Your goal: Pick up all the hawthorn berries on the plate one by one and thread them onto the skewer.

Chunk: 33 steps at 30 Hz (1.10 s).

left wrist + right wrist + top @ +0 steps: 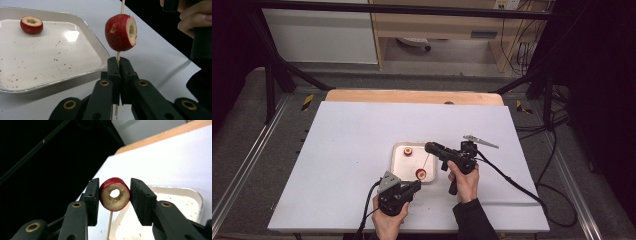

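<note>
My left gripper [416, 185] [118, 60] is shut on a thin wooden skewer [426, 162] [122, 7], near its lower end. A red cored fruit [421, 173] [121, 32] is threaded on the skewer just above the jaws. The skewer slants up toward my right gripper [428, 147] [115, 187]. That gripper is shut on a second red cored fruit [110, 200], whose hole faces the camera. The skewer [109, 225] shows just below this fruit. A third fruit [408, 151] [31, 25] lies in the white tray [398, 167] [82, 27] [185, 195].
The tray sits mid-table on a white sheet [352, 150] and is speckled with red crumbs. A wooden board edge [412, 96] runs along the back. A black cable [517, 185] trails to the right. A black frame and shelving stand beyond the table.
</note>
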Each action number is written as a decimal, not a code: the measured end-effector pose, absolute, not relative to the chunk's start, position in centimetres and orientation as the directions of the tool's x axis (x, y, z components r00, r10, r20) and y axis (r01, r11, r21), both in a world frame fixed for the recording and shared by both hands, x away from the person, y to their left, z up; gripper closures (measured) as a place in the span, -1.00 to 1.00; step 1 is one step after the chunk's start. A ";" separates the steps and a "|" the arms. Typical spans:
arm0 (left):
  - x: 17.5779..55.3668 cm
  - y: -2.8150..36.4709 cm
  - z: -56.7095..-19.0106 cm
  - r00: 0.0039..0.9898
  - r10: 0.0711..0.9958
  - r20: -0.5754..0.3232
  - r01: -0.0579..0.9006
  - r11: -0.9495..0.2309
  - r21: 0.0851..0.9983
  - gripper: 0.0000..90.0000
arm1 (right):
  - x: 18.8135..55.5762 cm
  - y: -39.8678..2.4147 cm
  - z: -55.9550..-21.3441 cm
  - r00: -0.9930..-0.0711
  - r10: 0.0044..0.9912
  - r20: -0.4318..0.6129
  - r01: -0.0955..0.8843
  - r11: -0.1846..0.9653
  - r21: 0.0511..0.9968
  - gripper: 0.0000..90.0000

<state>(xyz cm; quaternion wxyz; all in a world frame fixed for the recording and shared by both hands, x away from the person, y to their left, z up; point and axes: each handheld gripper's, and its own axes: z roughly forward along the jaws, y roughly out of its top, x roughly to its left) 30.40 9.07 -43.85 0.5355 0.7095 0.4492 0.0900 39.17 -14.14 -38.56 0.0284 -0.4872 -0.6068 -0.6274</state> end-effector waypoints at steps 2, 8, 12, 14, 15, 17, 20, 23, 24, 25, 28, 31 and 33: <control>30.4 9.0 -43.8 0.586 0.740 -0.331 0.530 -0.040 0.847 0.96 | 39.2 -14.3 -38.4 -0.511 0.558 0.654 0.644 -0.255 0.721 0.36; 30.2 9.0 -43.7 0.603 0.730 -0.321 0.509 -0.042 0.859 0.96 | 39.3 -14.1 -38.5 -0.499 0.524 0.690 0.658 -0.289 0.695 0.36; 29.9 9.3 -43.4 0.610 0.730 -0.307 0.483 -0.036 0.875 0.96 | 39.4 -13.9 -38.6 -0.496 0.488 0.718 0.665 -0.318 0.676 0.36; 29.7 9.6 -43.3 0.615 0.727 -0.306 0.473 -0.028 0.881 0.97 | 39.4 -13.9 -38.5 -0.497 0.481 0.722 0.666 -0.322 0.673 0.36; 29.6 9.6 -43.2 0.615 0.728 -0.304 0.470 -0.029 0.882 0.97 | 39.4 -13.9 -38.4 -0.498 0.475 0.726 0.667 -0.326 0.670 0.36; 29.6 9.6 -43.2 0.616 0.730 -0.295 0.463 -0.033 0.886 0.97 | 39.4 -13.9 -38.5 -0.499 0.466 0.731 0.668 -0.331 0.667 0.36; 29.7 9.7 -43.4 0.616 0.730 -0.295 0.462 -0.032 0.886 0.97 | 39.4 -13.9 -38.5 -0.499 0.464 0.732 0.671 -0.329 0.665 0.36; 29.4 9.6 -43.2 0.617 0.742 -0.263 0.434 -0.042 0.900 0.97 | 39.5 -14.0 -38.4 -0.491 0.451 0.745 0.679 -0.338 0.652 0.36; 29.4 9.6 -43.2 0.619 0.745 -0.248 0.425 -0.052 0.904 0.97 | 39.5 -13.9 -38.4 -0.486 0.445 0.752 0.683 -0.344 0.645 0.36; 29.3 9.6 -43.2 0.617 0.748 -0.243 0.420 -0.052 0.906 0.97 | 39.5 -13.9 -38.4 -0.475 0.436 0.764 0.693 -0.350 0.631 0.36; 29.1 9.8 -43.3 0.620 0.752 -0.225 0.411 -0.067 0.909 0.97 | 39.6 -13.9 -38.5 -0.471 0.439 0.765 0.698 -0.345 0.627 0.36; 29.0 10.1 -43.5 0.617 0.757 -0.215 0.412 -0.078 0.908 0.97 | 39.8 -13.7 -38.7 -0.459 0.437 0.774 0.715 -0.336 0.614 0.36; 29.1 10.2 -43.7 0.611 0.761 -0.216 0.418 -0.078 0.905 0.97 | 39.8 -13.6 -38.9 -0.449 0.439 0.778 0.721 -0.336 0.606 0.37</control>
